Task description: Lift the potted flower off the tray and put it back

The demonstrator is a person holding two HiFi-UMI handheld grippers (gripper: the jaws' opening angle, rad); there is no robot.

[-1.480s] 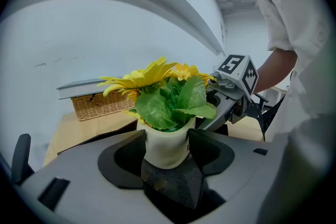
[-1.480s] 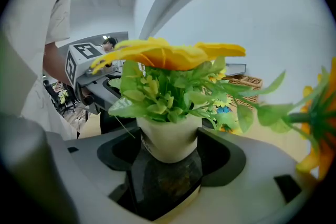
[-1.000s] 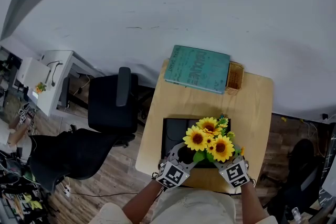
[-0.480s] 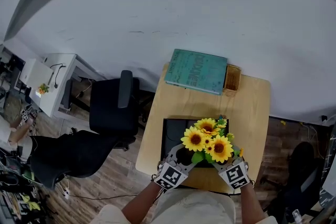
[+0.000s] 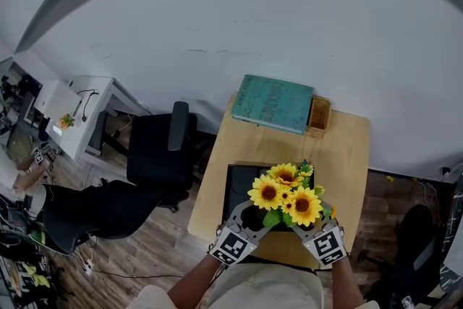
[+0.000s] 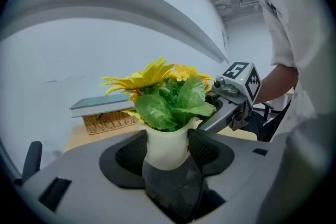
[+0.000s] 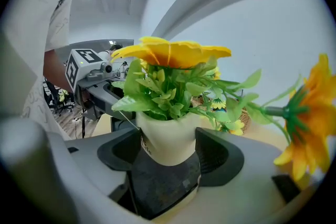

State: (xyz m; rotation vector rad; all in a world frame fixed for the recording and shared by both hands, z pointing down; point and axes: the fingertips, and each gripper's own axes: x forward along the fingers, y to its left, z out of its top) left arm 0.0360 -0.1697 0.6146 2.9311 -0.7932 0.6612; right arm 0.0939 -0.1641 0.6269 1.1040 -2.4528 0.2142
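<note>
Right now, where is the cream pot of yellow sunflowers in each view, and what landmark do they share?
Head view: cream pot of yellow sunflowers, lower centre.
Left gripper view: centre, in left claw.
Right gripper view: centre, in right claw.
Shared landmark: woven wicker basket.

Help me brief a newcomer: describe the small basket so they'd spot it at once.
Start at the wooden table against the white wall. At its far edge lies a teal book; the basket sits at that book's right end. It is the only woven, tan thing there.
</note>
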